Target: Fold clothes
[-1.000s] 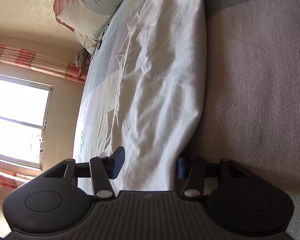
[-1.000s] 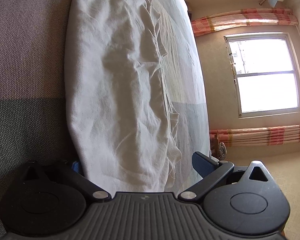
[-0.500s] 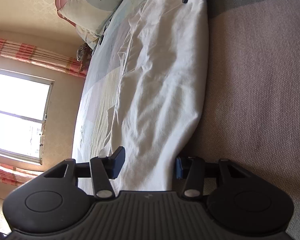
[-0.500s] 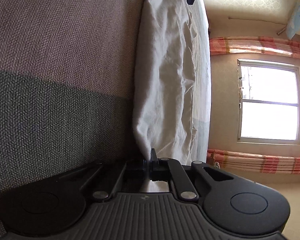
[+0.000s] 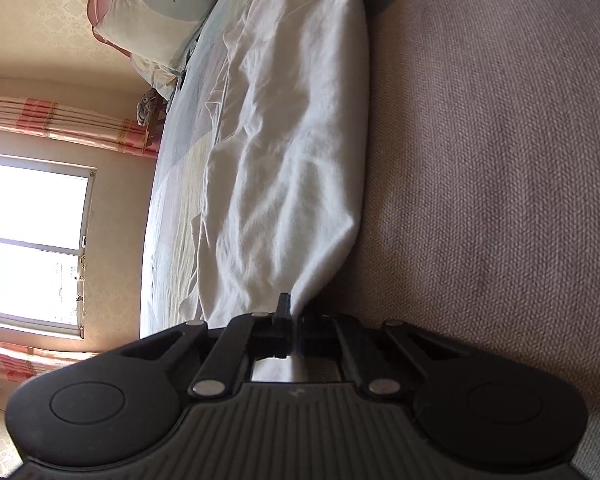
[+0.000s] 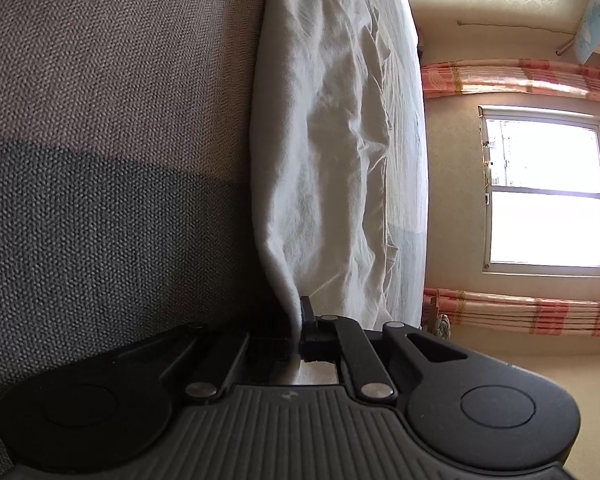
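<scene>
Left wrist view shows the left gripper point(image 5: 294, 334) pinched on the near corner of the white garment point(image 5: 284, 152), which lies along the bed point(image 5: 180, 184) edge. The right gripper point(image 6: 300, 334) likewise clamps its corner of the cloth, which looks light, limp and wrinkle-prone, so hem corners seem the best hold.

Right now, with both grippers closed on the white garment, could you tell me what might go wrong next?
1. The left gripper and the right gripper each pinch only a thin edge of the white garment, so it may slip out on lifting.
2. The cloth is heavily wrinkled, so the fold may come out uneven.
3. It lies along the bed edge and could slide off.
</scene>
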### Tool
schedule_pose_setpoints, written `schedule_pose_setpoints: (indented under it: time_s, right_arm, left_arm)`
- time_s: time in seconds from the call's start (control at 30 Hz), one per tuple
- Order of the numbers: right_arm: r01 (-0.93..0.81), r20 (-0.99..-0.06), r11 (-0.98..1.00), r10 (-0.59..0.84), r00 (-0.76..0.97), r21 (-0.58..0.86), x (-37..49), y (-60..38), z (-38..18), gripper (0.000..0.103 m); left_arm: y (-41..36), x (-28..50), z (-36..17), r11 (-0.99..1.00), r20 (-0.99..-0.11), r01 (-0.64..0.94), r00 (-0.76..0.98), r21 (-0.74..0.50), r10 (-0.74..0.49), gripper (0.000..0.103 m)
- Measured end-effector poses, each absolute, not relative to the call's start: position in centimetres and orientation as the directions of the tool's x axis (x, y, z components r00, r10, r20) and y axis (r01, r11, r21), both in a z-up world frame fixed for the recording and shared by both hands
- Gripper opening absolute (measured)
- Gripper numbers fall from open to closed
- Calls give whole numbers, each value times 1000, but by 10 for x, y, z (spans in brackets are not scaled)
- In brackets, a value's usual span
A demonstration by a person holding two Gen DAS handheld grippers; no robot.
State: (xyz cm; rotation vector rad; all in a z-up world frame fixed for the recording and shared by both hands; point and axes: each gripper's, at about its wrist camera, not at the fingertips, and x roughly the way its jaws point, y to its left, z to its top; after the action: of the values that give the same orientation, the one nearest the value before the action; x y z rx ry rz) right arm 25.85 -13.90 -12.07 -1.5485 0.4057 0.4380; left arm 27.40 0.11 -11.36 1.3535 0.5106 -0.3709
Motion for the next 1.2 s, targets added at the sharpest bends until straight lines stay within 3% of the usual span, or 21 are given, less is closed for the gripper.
schedule_pose_setpoints:
  time_s: [0.63, 1.2]
  right_arm:
    - [-548, -543, 95, 74, 837, -831, 231, -142, -73, 6]
    - [-529, -524, 44, 88, 847, -847, 102, -143, -86, 6]
  left_arm:
    - [12, 234, -87, 221, -510, 498, 860, 839, -3, 0]
    - [26, 67, -108, 234, -419, 420, 906, 877, -58, 0]
